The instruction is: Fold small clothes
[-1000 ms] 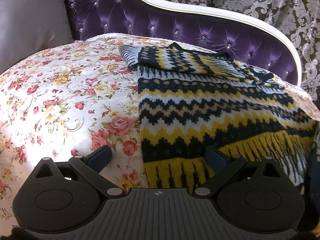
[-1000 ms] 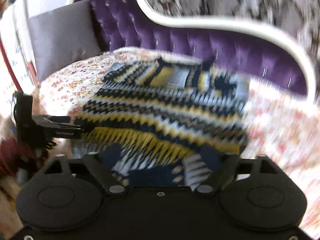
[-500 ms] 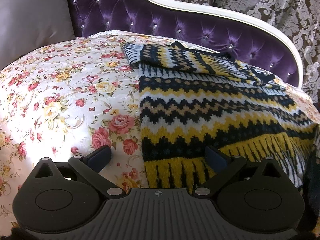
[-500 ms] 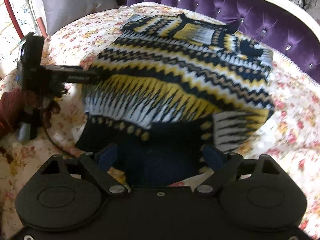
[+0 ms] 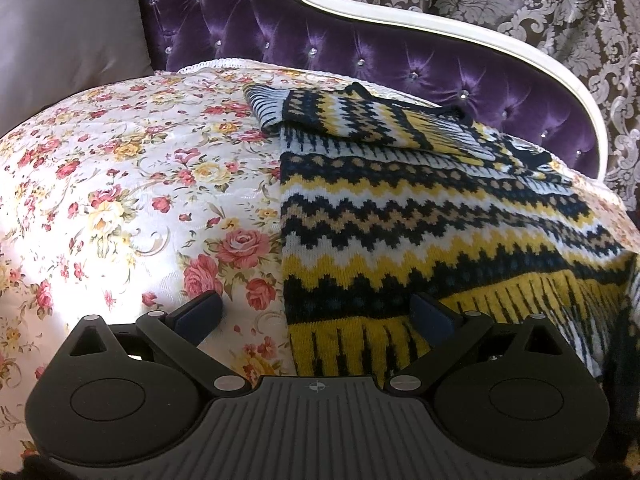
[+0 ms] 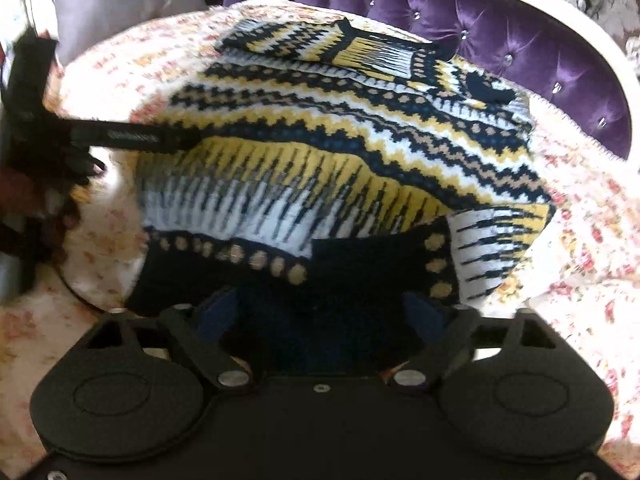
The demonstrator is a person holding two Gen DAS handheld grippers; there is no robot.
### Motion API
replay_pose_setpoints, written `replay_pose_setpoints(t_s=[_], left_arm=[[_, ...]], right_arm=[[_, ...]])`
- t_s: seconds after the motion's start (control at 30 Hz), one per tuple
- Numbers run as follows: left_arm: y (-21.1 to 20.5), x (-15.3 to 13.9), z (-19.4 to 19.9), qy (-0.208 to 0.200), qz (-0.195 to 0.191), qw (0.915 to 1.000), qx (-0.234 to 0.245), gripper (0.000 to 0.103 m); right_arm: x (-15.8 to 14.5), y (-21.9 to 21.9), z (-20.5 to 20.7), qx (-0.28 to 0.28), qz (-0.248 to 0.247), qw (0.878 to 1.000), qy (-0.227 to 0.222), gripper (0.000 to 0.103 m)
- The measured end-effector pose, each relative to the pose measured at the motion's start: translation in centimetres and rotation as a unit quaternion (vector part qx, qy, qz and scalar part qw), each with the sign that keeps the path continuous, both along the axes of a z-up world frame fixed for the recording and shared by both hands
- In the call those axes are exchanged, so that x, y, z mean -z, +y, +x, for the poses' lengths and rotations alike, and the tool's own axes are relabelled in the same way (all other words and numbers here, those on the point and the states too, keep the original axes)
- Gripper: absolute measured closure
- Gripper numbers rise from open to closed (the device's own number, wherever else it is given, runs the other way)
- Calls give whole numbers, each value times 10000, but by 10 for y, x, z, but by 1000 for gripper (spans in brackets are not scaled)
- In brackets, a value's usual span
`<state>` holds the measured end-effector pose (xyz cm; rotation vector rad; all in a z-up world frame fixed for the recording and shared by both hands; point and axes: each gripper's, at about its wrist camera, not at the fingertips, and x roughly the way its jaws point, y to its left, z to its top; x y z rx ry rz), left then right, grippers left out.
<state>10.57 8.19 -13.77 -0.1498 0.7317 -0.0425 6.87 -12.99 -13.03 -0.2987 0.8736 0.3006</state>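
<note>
Since a second ago the right gripper (image 6: pixel 320 312) has dropped toward the near hem of the patterned knit sweater in navy, yellow and white (image 6: pixel 340 152), which now fills far more of its view; the left gripper (image 5: pixel 316 314) has stayed put.

That sweater lies flat on the rose-printed white bedspread (image 5: pixel 120 200), a sleeve folded across its top end near the tufted purple velvet headboard with a white curved frame (image 5: pixel 360 52). A plain grey cushion (image 5: pixel 60 32) leans at the far left corner, beside the headboard.

Fingers of the right gripper are closing — the dark navy hem band sits between them, but the pads do not visibly press it yet. Fingers of the left gripper are spread wide over the sweater's left edge, one above the bedspread and one above the knit, gripping nothing; from the right wrist view, a left finger (image 6: pixel 136 138) reaches over that same edge.
</note>
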Motion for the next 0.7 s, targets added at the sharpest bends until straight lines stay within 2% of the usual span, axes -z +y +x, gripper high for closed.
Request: replay_pose_setpoints(t_s=[0.03,0.13,0.17,0.2,0.3,0.4,0.47,0.57,0.7], left_arm=[[0,0,0,3,-8,10000,-2,2],[0,0,0,14,-13,10000,-9,2],[0,0,0,20,-17,10000,-12,2],[0,-1,0,25,-36,10000,-14,2],[1,-2,0,35,-76,10000,-20,2],[2,-3,0,23,-113,9999,-5,2],[4,-7,-2,-81,-275,9996,36,3],[10,-19,-9,-476,-602,9970,-2,4],[18,-33,-18,-967,-777,9921,-165,4]], right_arm=[[3,0,0,30,-122,9999,-3,41],[5,-14,1,77,-76,9999,-19,61],[3,-21,2,106,54,9999,5,82],[0,-28,2,156,271,9995,60,90],[-11,-54,2,394,1071,9934,87,92],[-23,-71,3,561,1581,9858,1,93],[-31,-80,10,668,1930,9789,-25,93],[-43,-93,27,811,2439,9664,-82,93],[-56,-102,60,964,2855,9533,-195,93]])
